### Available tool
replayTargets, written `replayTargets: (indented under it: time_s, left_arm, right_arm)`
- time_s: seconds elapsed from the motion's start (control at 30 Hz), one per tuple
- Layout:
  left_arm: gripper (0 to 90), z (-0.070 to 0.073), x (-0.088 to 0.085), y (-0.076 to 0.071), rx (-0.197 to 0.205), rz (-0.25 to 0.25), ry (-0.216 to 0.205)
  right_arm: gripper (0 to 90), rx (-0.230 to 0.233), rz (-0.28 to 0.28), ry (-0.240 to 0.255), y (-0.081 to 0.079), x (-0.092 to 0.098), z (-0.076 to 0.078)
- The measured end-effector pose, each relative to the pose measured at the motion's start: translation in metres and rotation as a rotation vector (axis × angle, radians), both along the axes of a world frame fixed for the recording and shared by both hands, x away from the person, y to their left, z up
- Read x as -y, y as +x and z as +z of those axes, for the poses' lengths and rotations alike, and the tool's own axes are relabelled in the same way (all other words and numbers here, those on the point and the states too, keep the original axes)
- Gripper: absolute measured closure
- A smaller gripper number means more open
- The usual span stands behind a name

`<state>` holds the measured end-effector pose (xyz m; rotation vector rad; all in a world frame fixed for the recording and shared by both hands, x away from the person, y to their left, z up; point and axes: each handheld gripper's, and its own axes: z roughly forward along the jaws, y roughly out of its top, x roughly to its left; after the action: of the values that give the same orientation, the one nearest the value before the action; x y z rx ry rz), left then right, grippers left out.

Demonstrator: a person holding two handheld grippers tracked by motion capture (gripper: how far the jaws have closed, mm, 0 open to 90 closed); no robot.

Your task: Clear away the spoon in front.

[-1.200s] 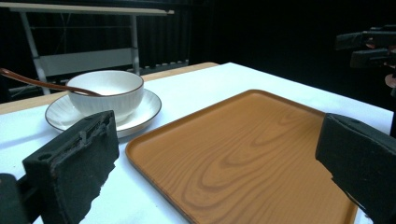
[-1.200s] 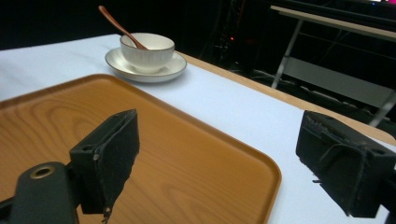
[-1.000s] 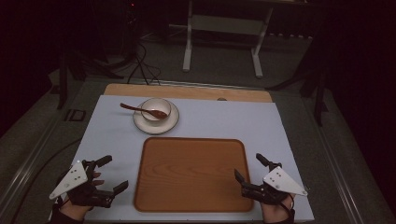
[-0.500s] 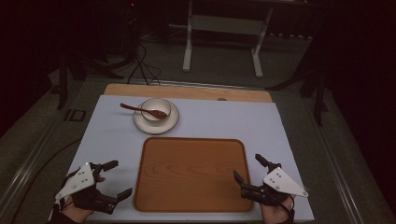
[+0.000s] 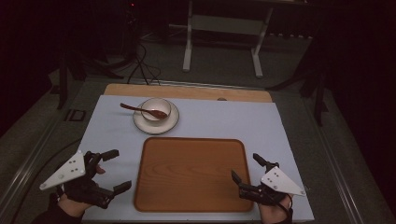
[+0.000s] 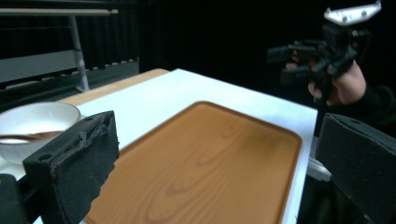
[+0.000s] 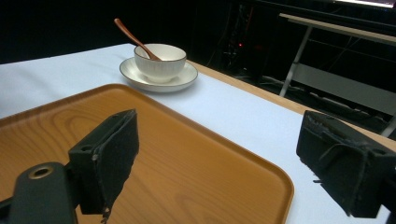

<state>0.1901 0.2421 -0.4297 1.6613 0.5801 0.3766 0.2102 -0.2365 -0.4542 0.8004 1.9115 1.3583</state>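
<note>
A brown wooden tray (image 5: 191, 175) lies bare on the white table cover near the front edge. My left gripper (image 5: 119, 169) hovers open just off the tray's left side, and my right gripper (image 5: 244, 165) stands open at its right side. Behind the tray, a white bowl (image 5: 156, 108) sits on a saucer (image 5: 140, 125) with a brown spoon (image 5: 135, 108) resting in it. In the left gripper view the tray (image 6: 210, 154) stretches between the wide jaws of the left gripper (image 6: 217, 126). Farther off there, the right gripper (image 6: 280, 65) is held in a hand. The right gripper view looks across the tray (image 7: 163, 158) to the bowl (image 7: 160, 58).
The white cover (image 5: 224, 119) leaves a strip of bare wooden tabletop (image 5: 187, 91) at the far edge. Beyond the table stand a metal frame (image 5: 222, 44) and floor cables (image 5: 140, 60). Dark floor surrounds the table on both sides.
My left gripper has shifted slightly and turned, its jaws staying apart. The right gripper, tray and bowl have stayed put.
</note>
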Motion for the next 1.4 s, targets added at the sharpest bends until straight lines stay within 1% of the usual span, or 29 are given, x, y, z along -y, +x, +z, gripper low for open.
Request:
replayTargets:
  time_s: [0.07, 0.1, 0.23, 0.33, 0.37, 0.4, 0.43, 0.47, 0.5, 0.53, 0.57, 0.6, 0.7, 0.73, 0.77, 0.83, 0.93, 0.97, 1.0, 1.07, 1.1, 1.13, 1.2, 1.23, 1.27, 1.3, 1.33, 1.37, 1.4]
  left_arm:
    - [0.0, 0.009, 0.000, 0.008, 0.003, 0.003, 0.001]
    - [0.0, 0.009, 0.000, 0.008, 0.003, 0.003, 0.001]
    - [0.0, 0.018, 0.004, 0.020, 0.013, 0.025, 0.024]
    - [0.0, 0.020, 0.005, 0.026, 0.016, 0.040, 0.025]
    - [0.0, 0.024, 0.005, 0.032, 0.015, 0.052, 0.015]
    - [0.0, 0.024, 0.005, 0.032, 0.015, 0.052, 0.015]
    - [0.0, 0.028, 0.004, 0.036, 0.026, 0.077, 0.008]
    - [0.0, 0.028, 0.004, 0.036, 0.026, 0.077, 0.008]
    - [0.0, 0.032, 0.003, 0.041, 0.033, 0.092, -0.009]
    - [0.0, 0.032, 0.003, 0.041, 0.033, 0.092, -0.009]
    - [0.0, 0.036, 0.002, 0.047, 0.039, 0.109, -0.033]
    - [0.0, 0.036, 0.002, 0.047, 0.039, 0.109, -0.033]
    - [0.2, 0.041, 0.000, 0.058, 0.038, 0.141, -0.077]
    - [0.2, 0.041, 0.000, 0.058, 0.038, 0.141, -0.077]
    - [0.2, 0.042, -0.001, 0.064, 0.038, 0.160, -0.089]
    - [0.2, 0.042, -0.001, 0.066, 0.032, 0.167, -0.097]
    - [0.2, 0.041, -0.002, 0.076, 0.013, 0.199, -0.109]
    - [0.2, 0.040, -0.003, 0.081, 0.000, 0.220, -0.121]
    - [0.2, 0.040, -0.003, 0.081, 0.000, 0.220, -0.121]
    - [0.3, 0.039, -0.005, 0.089, -0.017, 0.255, -0.144]
    - [0.2, 0.039, -0.006, 0.091, -0.025, 0.259, -0.155]
    - [0.3, 0.039, -0.007, 0.097, -0.031, 0.298, -0.157]
    - [0.3, 0.039, -0.008, 0.100, -0.038, 0.303, -0.165]
    - [0.3, 0.040, -0.009, 0.106, -0.047, 0.331, -0.169]
    - [0.3, 0.040, -0.009, 0.106, -0.047, 0.331, -0.169]
    - [0.4, 0.040, -0.010, 0.113, -0.064, 0.357, -0.191]
    - [0.4, 0.040, -0.011, 0.115, -0.067, 0.370, -0.199]
    - [0.4, 0.040, -0.011, 0.115, -0.067, 0.370, -0.199]
    - [0.4, 0.039, -0.012, 0.120, -0.080, 0.377, -0.212]
  right_arm:
    - [12.9, -0.002, 0.004, 0.002, 0.000, -0.001, 0.000]
    - [12.9, -0.002, 0.004, 0.002, 0.000, -0.001, 0.000]
    - [12.9, 0.002, 0.004, 0.002, 0.000, 0.000, 0.000]
    - [12.9, 0.000, 0.005, 0.003, 0.000, 0.000, 0.000]
    - [12.9, 0.000, 0.007, 0.004, 0.000, 0.000, 0.000]
    - [12.9, -0.002, 0.007, 0.005, 0.000, 0.000, 0.000]
    - [12.9, -0.002, 0.008, 0.005, 0.000, 0.000, 0.000]
    - [12.9, -0.002, 0.008, 0.005, 0.000, 0.000, 0.000]
    - [12.9, -0.003, 0.010, 0.003, 0.000, 0.000, 0.000]
    - [12.9, -0.003, 0.010, 0.003, 0.000, 0.000, 0.000]
    - [12.9, -0.006, 0.013, 0.000, 0.001, -0.001, 0.000]
    - [13.0, -0.009, 0.013, -0.001, 0.001, -0.001, -0.001]
    - [13.0, -0.014, 0.011, 0.000, 0.001, -0.001, -0.001]
    - [13.0, -0.014, 0.010, 0.001, 0.001, -0.001, -0.001]
    - [13.1, -0.012, 0.009, 0.002, 0.001, 0.000, -0.001]
    - [13.1, -0.012, 0.010, 0.002, 0.001, 0.000, -0.001]
    - [13.0, -0.012, 0.013, 0.002, 0.001, -0.001, -0.001]
    - [13.1, -0.014, 0.016, 0.002, 0.001, -0.002, -0.001]
    - [13.1, -0.014, 0.016, 0.002, 0.001, -0.002, -0.001]
    - [13.1, -0.014, 0.018, 0.000, 0.001, -0.002, -0.001]
    - [13.0, -0.015, 0.018, -0.001, 0.001, -0.002, -0.001]
    - [13.0, -0.017, 0.020, -0.001, 0.001, -0.002, -0.001]
    - [13.0, -0.017, 0.021, -0.003, 0.001, -0.002, -0.001]
    - [13.0, -0.021, 0.022, -0.002, 0.002, -0.002, -0.002]
    - [13.1, -0.023, 0.023, 0.001, 0.002, -0.002, -0.002]
    - [13.0, -0.026, 0.023, 0.003, 0.003, -0.002, -0.002]
    - [13.0, -0.029, 0.025, 0.004, 0.003, -0.002, -0.003]
    - [13.0, -0.029, 0.025, 0.004, 0.003, -0.002, -0.003]
    - [13.1, -0.030, 0.028, 0.002, 0.003, -0.003, -0.003]
